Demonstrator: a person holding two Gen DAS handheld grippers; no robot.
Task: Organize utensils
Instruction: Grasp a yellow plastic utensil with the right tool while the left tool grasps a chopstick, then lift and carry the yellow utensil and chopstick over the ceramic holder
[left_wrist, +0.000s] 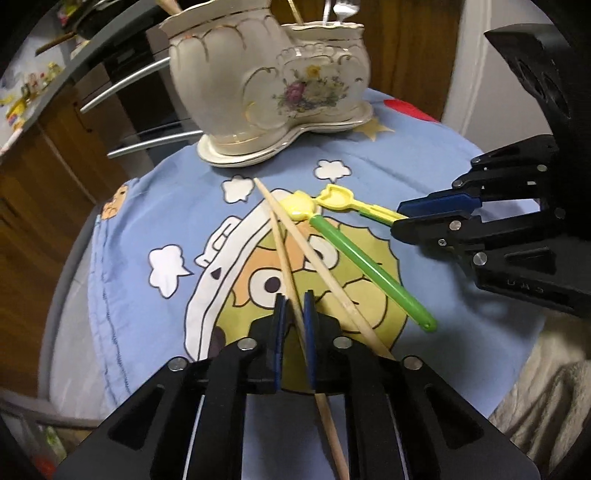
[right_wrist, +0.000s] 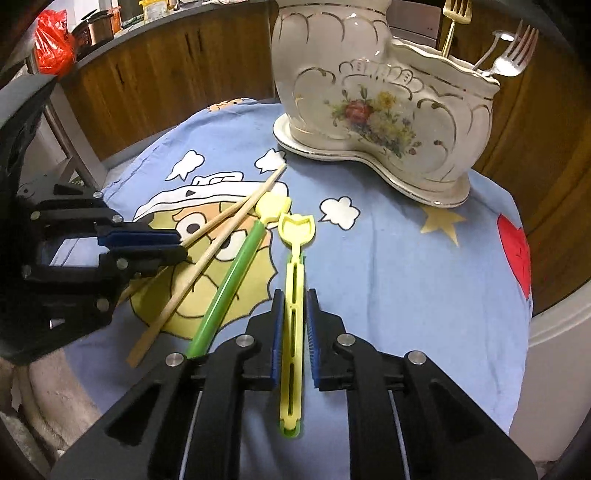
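Note:
A cream porcelain utensil holder (left_wrist: 266, 85) with a flower print stands at the far side of a small table; it also shows in the right wrist view (right_wrist: 380, 107), with forks (right_wrist: 513, 55) in it. Two wooden chopsticks lie crossed on the cloth. My left gripper (left_wrist: 294, 299) is shut on one chopstick (left_wrist: 284, 254); the other chopstick (left_wrist: 314, 258) lies beside it. My right gripper (right_wrist: 294, 295) is shut on the handle of a yellow toy shovel (right_wrist: 293, 280). A green-handled utensil with a yellow head (right_wrist: 236, 273) lies between them.
A blue cartoon-print cloth (right_wrist: 406, 266) covers the table. Wooden cabinets (right_wrist: 147, 81) stand behind, with a counter holding a red bag (right_wrist: 51, 44). Drawer handles (left_wrist: 125, 88) show at the left. The table edge drops off close on all sides.

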